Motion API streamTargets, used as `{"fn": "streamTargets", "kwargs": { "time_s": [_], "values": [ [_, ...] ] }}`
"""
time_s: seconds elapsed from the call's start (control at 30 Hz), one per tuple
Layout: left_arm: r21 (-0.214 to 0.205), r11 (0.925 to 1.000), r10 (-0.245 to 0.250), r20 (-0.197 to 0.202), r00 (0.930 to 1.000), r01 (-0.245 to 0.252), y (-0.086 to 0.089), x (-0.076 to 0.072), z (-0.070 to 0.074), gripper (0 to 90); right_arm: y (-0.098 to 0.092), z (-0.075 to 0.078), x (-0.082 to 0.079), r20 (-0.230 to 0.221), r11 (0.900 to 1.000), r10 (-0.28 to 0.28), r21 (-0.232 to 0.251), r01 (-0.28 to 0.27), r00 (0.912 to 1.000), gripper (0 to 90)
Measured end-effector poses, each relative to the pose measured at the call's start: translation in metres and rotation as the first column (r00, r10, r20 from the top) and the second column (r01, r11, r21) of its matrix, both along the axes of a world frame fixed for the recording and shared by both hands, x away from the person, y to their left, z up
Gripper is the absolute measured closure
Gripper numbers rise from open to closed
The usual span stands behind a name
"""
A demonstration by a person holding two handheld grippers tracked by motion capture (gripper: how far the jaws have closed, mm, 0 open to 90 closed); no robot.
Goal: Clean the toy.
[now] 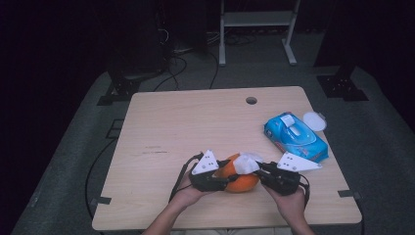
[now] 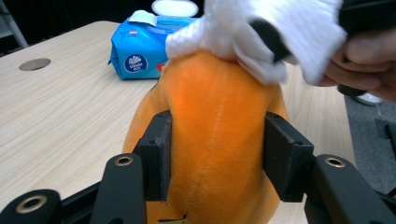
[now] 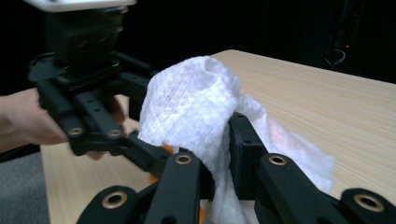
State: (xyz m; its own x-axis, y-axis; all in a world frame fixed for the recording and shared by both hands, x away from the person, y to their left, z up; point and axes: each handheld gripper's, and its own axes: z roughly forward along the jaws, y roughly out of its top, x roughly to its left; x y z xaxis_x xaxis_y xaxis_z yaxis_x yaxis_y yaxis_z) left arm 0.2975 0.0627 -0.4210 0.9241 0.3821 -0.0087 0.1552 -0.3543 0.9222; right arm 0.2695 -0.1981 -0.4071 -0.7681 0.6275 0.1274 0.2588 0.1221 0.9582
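1. From the high view, I hold a soft round orange plush toy (image 1: 238, 180) near the front edge of the pale wooden table (image 1: 161, 127), between my left gripper (image 1: 221, 180) and right gripper (image 1: 259, 169). A blue pack of wet wipes (image 1: 295, 137) lies near the right edge.
2. In the left gripper view, my left fingers (image 2: 156, 154) squeeze the toy's sides.
3. In the right gripper view, my right fingers (image 3: 245, 149) pinch a white crumpled wet wipe (image 3: 196, 107) tight.
4. If I rub too hard, I think the soft toy could squish and slip out, or the wipe could pull free.
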Motion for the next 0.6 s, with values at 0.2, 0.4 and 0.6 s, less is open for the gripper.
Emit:
{"fn": "streamTargets", "kwargs": {
  "time_s": [0.2, 0.4, 0.6],
  "values": [
    [-0.086, 0.9963, -0.010, -0.074, 0.9972, 0.003, 0.002, 0.007, -0.005, 32.0, -0.016, -0.008, 0.001, -0.064, 0.9998, -0.018, -0.008, 0.018, 0.9978, 81.5],
    [-0.065, 0.9963, -0.062, -0.104, 0.9926, 0.056, -0.009, 0.003, -0.015, 37.5, -0.029, -0.010, 0.000, -0.094, 0.9992, -0.034, -0.025, 0.032, 0.9950, 81.2],
    [-0.079, 0.9958, -0.052, -0.066, 0.9965, 0.047, -0.013, 0.001, -0.010, 31.0, -0.046, -0.020, 0.011, -0.170, 0.9959, -0.080, 0.028, 0.086, 0.9823, 81.2]
  ]
}}
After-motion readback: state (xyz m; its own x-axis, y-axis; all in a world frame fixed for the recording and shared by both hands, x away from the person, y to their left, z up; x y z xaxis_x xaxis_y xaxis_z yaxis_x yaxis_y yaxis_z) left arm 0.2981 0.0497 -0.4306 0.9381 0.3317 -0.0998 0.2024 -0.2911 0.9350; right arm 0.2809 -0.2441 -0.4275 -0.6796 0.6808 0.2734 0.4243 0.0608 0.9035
